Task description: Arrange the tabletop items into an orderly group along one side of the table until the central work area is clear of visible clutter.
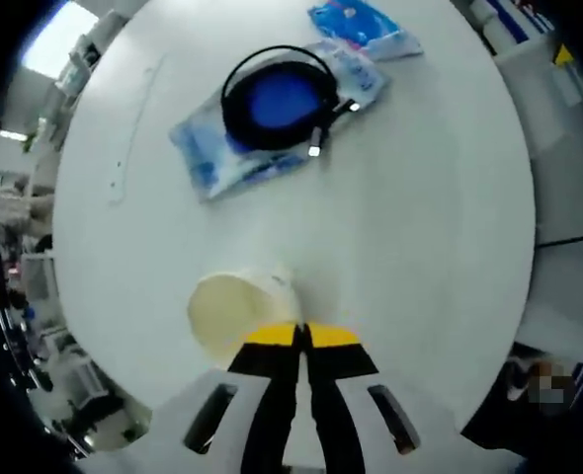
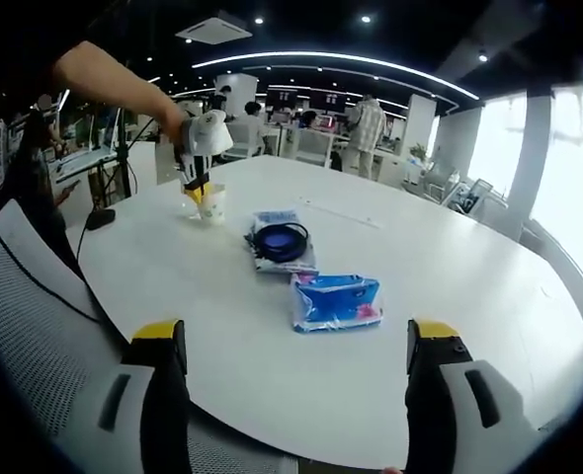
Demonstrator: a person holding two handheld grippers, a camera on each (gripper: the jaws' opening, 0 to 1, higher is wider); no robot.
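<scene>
Left gripper [image 1: 301, 331] at the rim of a cream paper cup [image 1: 234, 314], its yellow-tipped jaws pressed together on the cup's wall, so the cup appears pinched between them; in the right gripper view the same gripper [image 2: 199, 188] stands over the cup [image 2: 210, 202] near the far-left edge of the round white worktop [image 2: 450, 296]. Right gripper [image 2: 296, 341] hangs back over the near edge, its jaws spread wide with nothing between them. Toward the middle of the worktop lie a coiled black cable [image 1: 277, 97] resting on a flat blue-and-white packet [image 1: 212, 158], and just beyond it a second blue packet [image 1: 363, 25] (seen in the right gripper view as cable [image 2: 282, 240] and nearer packet [image 2: 336, 299]). The relation that governs the coming move: the cup sits at one side, well apart from the central cluster, and the blue packet lies straight ahead of the open right jaws, its long axis running across them, so the right gripper is judged the nearer for fetching it, while the left is occupied with the cup.
</scene>
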